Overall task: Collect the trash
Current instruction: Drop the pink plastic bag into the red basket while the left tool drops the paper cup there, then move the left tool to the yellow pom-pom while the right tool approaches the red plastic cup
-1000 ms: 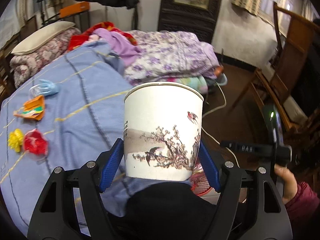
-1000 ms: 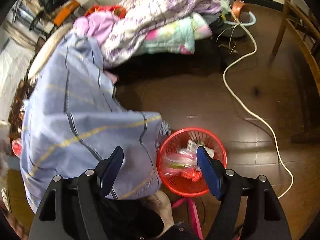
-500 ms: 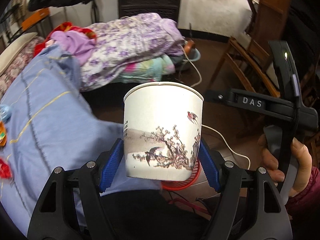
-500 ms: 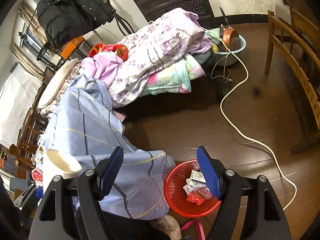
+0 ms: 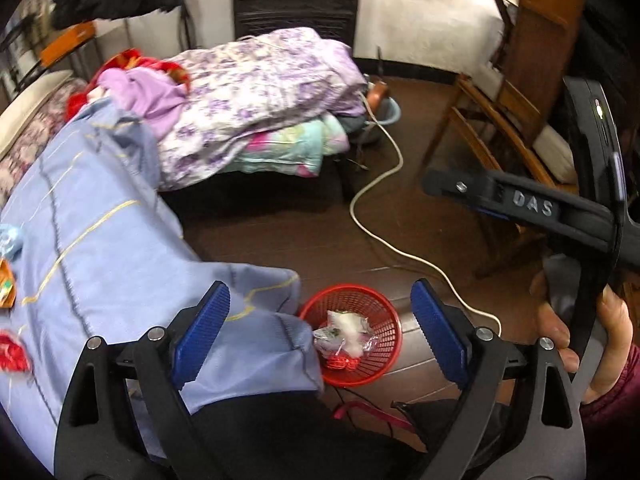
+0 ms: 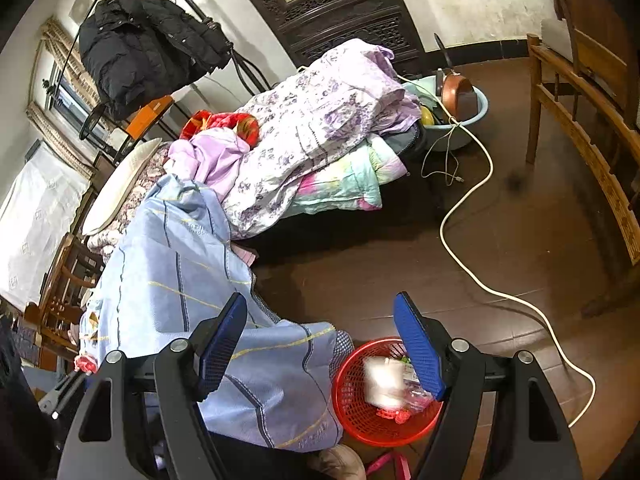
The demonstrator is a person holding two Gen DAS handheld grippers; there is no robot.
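The bed (image 5: 100, 248), covered by a blue sheet (image 6: 176, 276), carries leftover wrappers (image 5: 12, 352) along its left edge. The dark floor (image 6: 400, 272) beside the bed holds a red basket (image 5: 390, 354), positioned at the sheet's hanging corner. The left gripper (image 5: 320, 338) is above the basket; its jaws have just been opening and stand released with nothing between them. The right gripper (image 6: 320, 346) is also released and empty, held by a hand (image 5: 592, 344). A blurred white cup (image 6: 382, 380) is inside the basket, on crumpled trash (image 5: 344, 336).
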